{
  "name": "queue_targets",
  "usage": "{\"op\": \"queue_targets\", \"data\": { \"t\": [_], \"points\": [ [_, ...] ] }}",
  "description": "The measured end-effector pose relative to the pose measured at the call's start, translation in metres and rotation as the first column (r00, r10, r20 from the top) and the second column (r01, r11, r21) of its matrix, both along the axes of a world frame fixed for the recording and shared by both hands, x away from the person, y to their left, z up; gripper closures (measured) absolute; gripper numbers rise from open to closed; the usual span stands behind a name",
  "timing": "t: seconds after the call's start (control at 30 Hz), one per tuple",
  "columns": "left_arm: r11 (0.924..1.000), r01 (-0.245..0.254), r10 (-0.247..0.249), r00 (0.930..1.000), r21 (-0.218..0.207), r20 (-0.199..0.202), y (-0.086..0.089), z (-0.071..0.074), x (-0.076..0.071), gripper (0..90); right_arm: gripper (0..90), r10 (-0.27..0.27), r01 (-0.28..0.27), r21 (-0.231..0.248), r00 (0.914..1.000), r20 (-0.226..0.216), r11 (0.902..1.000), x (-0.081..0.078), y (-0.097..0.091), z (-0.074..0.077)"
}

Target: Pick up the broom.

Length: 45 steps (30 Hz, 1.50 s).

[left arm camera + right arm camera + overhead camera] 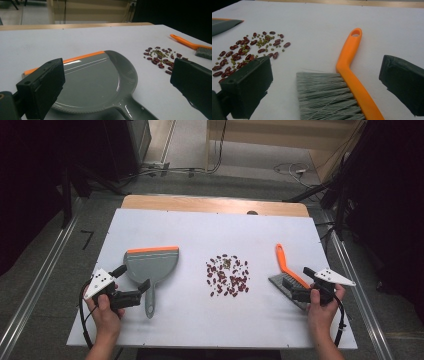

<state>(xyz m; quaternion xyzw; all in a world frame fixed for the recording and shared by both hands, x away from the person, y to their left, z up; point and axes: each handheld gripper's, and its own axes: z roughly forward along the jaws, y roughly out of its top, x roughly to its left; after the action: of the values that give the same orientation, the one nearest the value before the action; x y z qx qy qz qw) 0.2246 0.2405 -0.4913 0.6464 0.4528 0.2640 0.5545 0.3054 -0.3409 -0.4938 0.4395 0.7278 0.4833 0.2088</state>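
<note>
On the white table (200, 320) a grey dustpan (152, 265) lies flat at the left, its orange lip (152, 249) turned to the far edge and its handle (149, 302) running back toward the person, so its long axis goes near to far, leaning only slightly. At the right lies a brush (290, 275) with an orange handle (283, 260); the handle points away and a little left, with its hanging hole at the far tip, and the grey bristles (287, 290) sit at the near end, fanned toward the table's middle. Between the two, well apart from both, is a loose scatter of beans (227, 275), dark red ones mixed with small green ones. The left gripper (131, 285) is held just over the dustpan's handle, its jaws spread wide with one on each side and nothing pinched; in the left gripper view the pan's bowl (92, 87) shows between them. The right gripper (299, 282) hovers at the brush's bristle end, jaws likewise spread wide, straddling bristles (327, 97) and handle (352, 75) in the right gripper view without touching either.
</note>
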Motion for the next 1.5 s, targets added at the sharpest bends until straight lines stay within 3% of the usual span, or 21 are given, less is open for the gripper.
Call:
{"op": "queue_targets", "data": {
  "t": [0.07,0.23,0.3,0.37,0.43,0.57,0.63,0.73,0.83,0.93,1.07,1.1,1.13,1.17,1.27,1.37,1.5],
  "points": [
    [0.9999,0.002,-0.002,1.0,0.013,0.007,-0.001,0.001,0.0,0.2,0.0,0.001,-0.001,0.003,1.0,0.0,1.0,0.0,0.0,0.001],
    [1.0,0.0,0.0,0.9999,0.008,0.016,-0.002,0.002,-0.001,0.3,0.0,0.008,-0.007,-0.061,0.9999,0.007,0.9981,-0.001,0.008,0.017],
    [0.9999,0.001,-0.001,0.9999,0.013,0.014,-0.003,0.002,-0.002,0.3,0.0,0.025,-0.025,-0.041,0.9996,0.014,0.9988,-0.001,0.009,0.026],
    [0.9999,0.0,0.0,0.9999,0.015,0.013,-0.004,0.002,-0.002,0.3,0.0,0.014,-0.013,-0.066,0.9998,0.016,0.9977,0.002,0.013,0.037],
    [0.9998,-0.003,0.002,0.9999,0.022,0.011,-0.005,0.003,-0.003,0.3,0.0,0.041,-0.04,-0.055,0.999,0.02,0.9977,0.006,0.015,0.046],
    [0.9985,-0.002,0.001,0.9999,0.055,0.013,-0.012,0.005,-0.002,0.7,0.0,0.107,-0.11,-0.066,0.9928,-0.055,0.9917,0.019,0.023,0.059],
    [0.9984,0.002,-0.003,0.9999,0.057,0.015,-0.014,0.006,-0.002,0.7,0.0,0.09,-0.098,-0.081,0.9914,-0.095,0.9919,0.029,0.027,0.061],
    [0.9983,0.005,-0.006,0.9997,0.058,0.023,-0.016,0.008,-0.002,0.7,0.0,0.077,-0.088,-0.062,0.9852,-0.153,0.9942,0.044,0.028,0.063],
    [0.9977,0.008,-0.009,0.9998,0.067,0.015,-0.017,0.008,-0.002,0.7,1.9,0.029,-0.05,-0.096,0.9774,-0.209,0.9942,0.059,0.03,0.061],
    [0.9975,0.011,-0.012,0.9999,0.07,0.012,-0.018,0.007,-0.001,0.7,2.6,-0.024,-0.013,-0.143,0.966,-0.257,0.9896,0.071,0.029,0.055],
    [0.9969,0.013,-0.014,0.9998,0.078,0.013,-0.019,0.008,-0.002,0.7,5.3,-0.059,0.0,-0.17,0.9373,-0.344,0.9854,0.083,0.027,0.043],
    [0.9968,0.013,-0.014,0.9998,0.079,0.012,-0.019,0.007,-0.002,0.7,9.7,-0.056,-0.008,-0.17,0.9283,-0.368,0.9854,0.085,0.026,0.041],
    [0.9969,0.014,-0.015,0.9998,0.078,0.009,-0.019,0.007,-0.002,0.7,19.8,-0.06,-0.009,-0.17,0.9179,-0.392,0.9854,0.087,0.026,0.039],
    [0.9968,0.014,-0.015,0.9999,0.078,0.008,-0.019,0.007,-0.002,0.7,31.6,-0.066,0.0,-0.162,0.9134,-0.402,0.9867,0.088,0.025,0.038],
    [0.9967,0.014,-0.014,0.9999,0.081,0.007,-0.019,0.007,-0.002,0.7,48.3,-0.052,0.009,-0.099,0.8998,-0.433,0.995,0.09,0.021,0.036],
    [0.9964,0.015,-0.016,0.9998,0.083,0.009,-0.019,0.007,-0.003,0.7,52.8,-0.081,0.018,-0.138,0.8828,-0.463,0.9902,0.091,0.027,0.033],
    [0.9964,0.014,-0.014,0.9998,0.083,0.01,-0.019,0.007,-0.003,0.7,56.3,-0.15,0.033,-0.24,0.8604,-0.487,0.9703,0.09,0.036,0.029]
  ]
}}
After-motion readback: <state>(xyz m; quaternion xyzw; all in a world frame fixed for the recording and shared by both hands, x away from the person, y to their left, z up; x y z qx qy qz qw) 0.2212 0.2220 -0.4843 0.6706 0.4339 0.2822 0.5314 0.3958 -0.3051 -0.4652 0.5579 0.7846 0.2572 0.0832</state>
